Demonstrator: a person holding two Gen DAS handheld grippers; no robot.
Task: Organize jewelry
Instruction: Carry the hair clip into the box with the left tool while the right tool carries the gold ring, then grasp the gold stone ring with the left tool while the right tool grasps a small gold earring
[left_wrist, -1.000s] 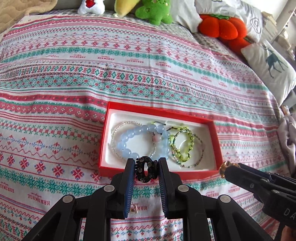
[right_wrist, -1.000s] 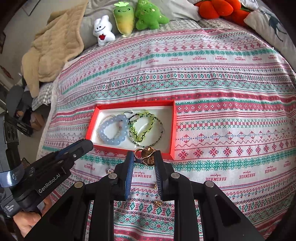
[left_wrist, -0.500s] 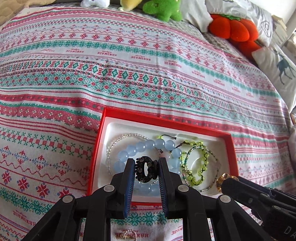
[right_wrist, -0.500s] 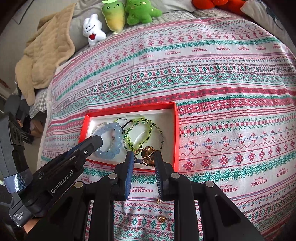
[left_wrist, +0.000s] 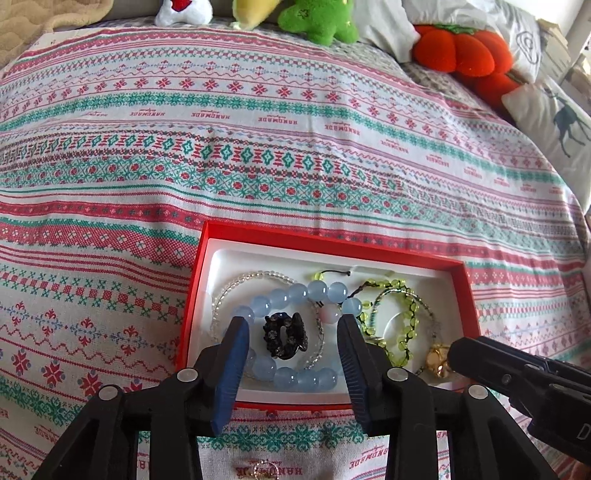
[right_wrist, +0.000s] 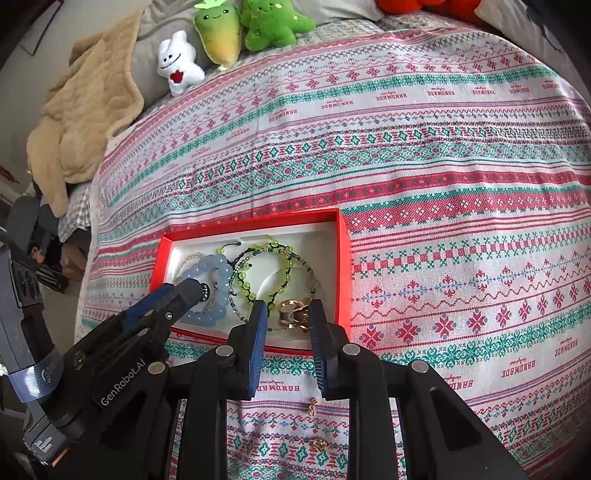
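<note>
Your left gripper (left_wrist: 291, 334) is opening, the black rhinestone hair claw (left_wrist: 283, 334) loose between its jaws; your right gripper (right_wrist: 286, 314) pinches the gold metal clip (right_wrist: 293, 314), which could snag the green beaded bracelet (right_wrist: 258, 273) beside its jaws.

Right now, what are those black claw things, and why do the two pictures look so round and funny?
Those claws are not a robot. A person holds a pinching tool in each hand, and each tool carries a small wide-eyed camera that bends the picture.

One picture looks along the left gripper, the other along the right gripper.

Below them a striped bedspread covers a bed, with plush toys at the far end. On it sits a red box holding a blue bead bracelet and green bead bracelets.

The left jaws are opening. A black sparkly clip lies loose between them in the box. A gold piece sits between the right pads; I cannot tell whether they squeeze it.
</note>
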